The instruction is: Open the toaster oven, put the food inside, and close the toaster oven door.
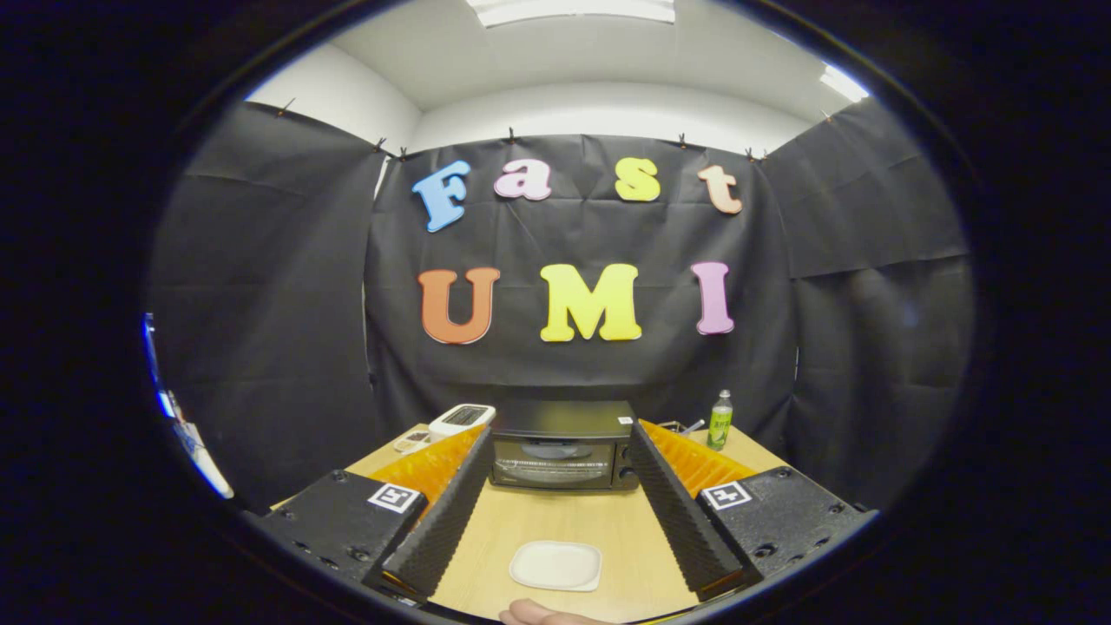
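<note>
A black toaster oven (562, 451) stands at the far end of the wooden table (555, 521), with its glass door shut. My gripper (561, 436) is open wide, and its fingertips reach to either side of the oven front without touching it. Between the fingers, close to me, lies a bare white rounded-square plate (555, 565). A pale pink rounded thing (542, 615) pokes in at the table's near edge, just before the plate; I cannot tell what it is.
A white remote-like device (462, 419) and a smaller flat gadget (410, 441) lie left of the oven. A green bottle (719, 420) stands upright to the right of it. Black cloth walls close in the table on three sides.
</note>
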The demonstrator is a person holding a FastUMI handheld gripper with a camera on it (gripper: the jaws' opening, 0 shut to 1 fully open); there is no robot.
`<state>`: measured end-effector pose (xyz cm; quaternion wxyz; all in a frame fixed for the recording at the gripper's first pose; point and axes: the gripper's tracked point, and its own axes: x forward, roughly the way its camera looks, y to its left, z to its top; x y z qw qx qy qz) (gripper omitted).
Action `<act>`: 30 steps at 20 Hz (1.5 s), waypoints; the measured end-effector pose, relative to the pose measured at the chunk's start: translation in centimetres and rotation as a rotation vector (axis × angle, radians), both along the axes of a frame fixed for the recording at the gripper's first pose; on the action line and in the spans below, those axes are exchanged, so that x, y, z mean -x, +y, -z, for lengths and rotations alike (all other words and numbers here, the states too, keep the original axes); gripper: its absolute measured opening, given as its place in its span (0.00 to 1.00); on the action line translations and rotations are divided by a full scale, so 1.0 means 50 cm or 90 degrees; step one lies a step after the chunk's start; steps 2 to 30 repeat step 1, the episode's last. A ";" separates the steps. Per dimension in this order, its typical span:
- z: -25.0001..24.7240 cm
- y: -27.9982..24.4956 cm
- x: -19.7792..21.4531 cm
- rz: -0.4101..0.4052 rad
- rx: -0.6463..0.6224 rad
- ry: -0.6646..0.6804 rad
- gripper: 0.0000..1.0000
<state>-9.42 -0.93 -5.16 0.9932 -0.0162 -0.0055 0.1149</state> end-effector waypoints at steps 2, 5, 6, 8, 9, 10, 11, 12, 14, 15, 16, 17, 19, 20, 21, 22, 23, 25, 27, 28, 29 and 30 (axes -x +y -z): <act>0.002 -0.001 0.000 -0.001 0.000 0.000 1.00; 0.002 -0.001 0.000 -0.001 0.000 0.000 1.00; 0.002 -0.001 0.000 -0.001 0.000 0.000 1.00; 0.002 -0.001 0.000 -0.001 0.000 0.000 1.00; 0.002 -0.001 0.000 -0.001 0.000 0.000 1.00; 0.002 -0.001 0.000 -0.001 0.000 0.000 1.00; 0.002 -0.001 0.000 -0.001 0.000 0.000 1.00; 0.002 -0.001 0.000 -0.001 0.000 0.000 1.00; 0.002 -0.001 0.000 -0.001 0.000 0.000 1.00; 0.002 -0.001 0.000 -0.001 0.000 0.000 1.00; 0.002 -0.001 0.000 -0.001 0.000 0.000 1.00; 0.002 -0.001 0.000 -0.001 0.000 0.000 1.00; 0.002 -0.001 0.000 -0.001 0.000 0.000 1.00; 0.002 -0.001 0.000 -0.001 0.000 0.000 1.00; 0.002 -0.001 0.000 -0.001 0.000 0.000 1.00; 0.002 -0.001 0.000 -0.001 0.000 0.000 1.00; 0.002 -0.001 0.000 -0.001 0.000 0.000 1.00; 0.002 -0.001 0.000 -0.001 0.000 0.000 1.00; 0.002 -0.001 0.000 -0.001 0.000 0.000 1.00; 0.002 -0.001 0.000 -0.001 0.000 0.000 1.00; 0.002 -0.001 0.000 -0.001 0.000 0.000 1.00; 0.002 -0.001 0.000 -0.001 0.000 0.000 1.00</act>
